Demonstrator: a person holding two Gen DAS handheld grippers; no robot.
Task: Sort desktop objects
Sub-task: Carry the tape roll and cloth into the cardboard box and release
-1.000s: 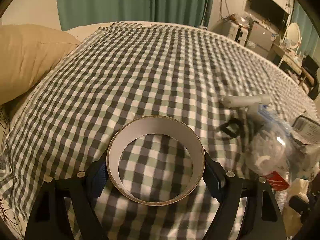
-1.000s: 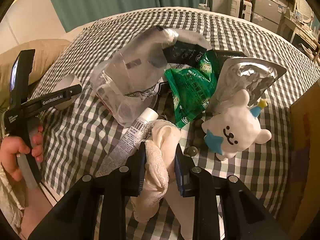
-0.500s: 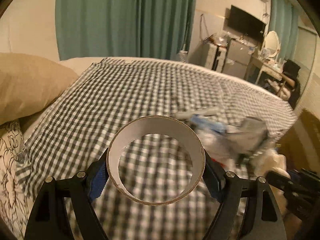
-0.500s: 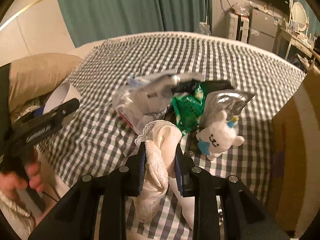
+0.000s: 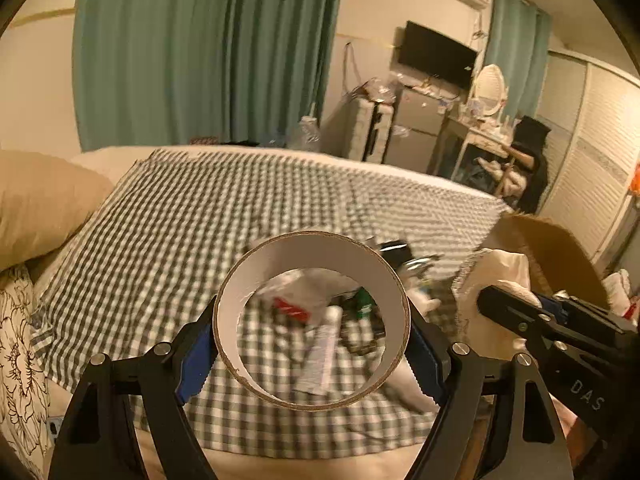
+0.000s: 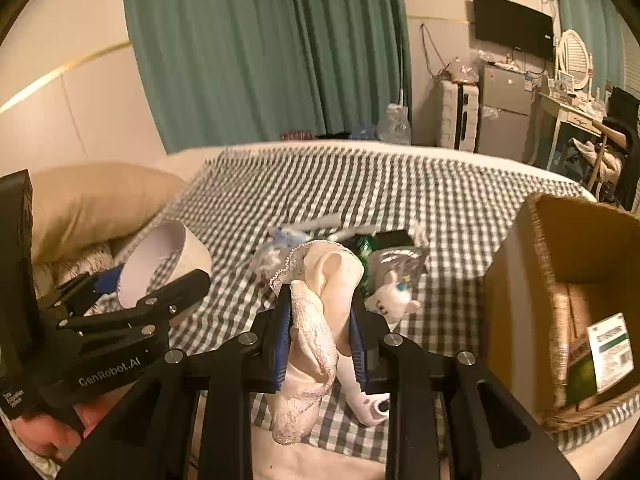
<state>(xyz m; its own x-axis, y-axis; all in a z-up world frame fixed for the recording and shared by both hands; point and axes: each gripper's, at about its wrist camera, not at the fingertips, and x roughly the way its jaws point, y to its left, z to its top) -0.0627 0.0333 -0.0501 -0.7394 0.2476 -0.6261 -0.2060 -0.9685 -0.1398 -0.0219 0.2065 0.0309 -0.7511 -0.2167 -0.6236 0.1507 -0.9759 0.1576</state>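
Note:
My left gripper [image 5: 312,344] is shut on a wide cardboard tape ring [image 5: 312,256], white inside, and holds it above the checked bedspread [image 5: 200,216]. The ring also shows in the right wrist view [image 6: 164,264]. My right gripper [image 6: 320,340] is shut on a cream lace-trimmed cloth [image 6: 320,280] that hangs down between its fingers, lifted off the bed. The cloth shows at the right of the left wrist view [image 5: 500,268]. A pile stays on the bedspread: a white tube [image 5: 320,352], a white plush toy [image 6: 390,300], a silver pouch [image 6: 396,260] and clear plastic bags [image 6: 276,252].
An open cardboard box [image 6: 560,280] stands at the right on the bed, with packets inside [image 6: 608,348]. A tan pillow [image 6: 92,204] lies at the left. Green curtains [image 6: 264,52] and furniture [image 6: 500,108] are beyond the bed.
Both grippers have risen and pulled back from the bed with their loads. The pile now looks smaller and farther away, and the cardboard box has come into view.

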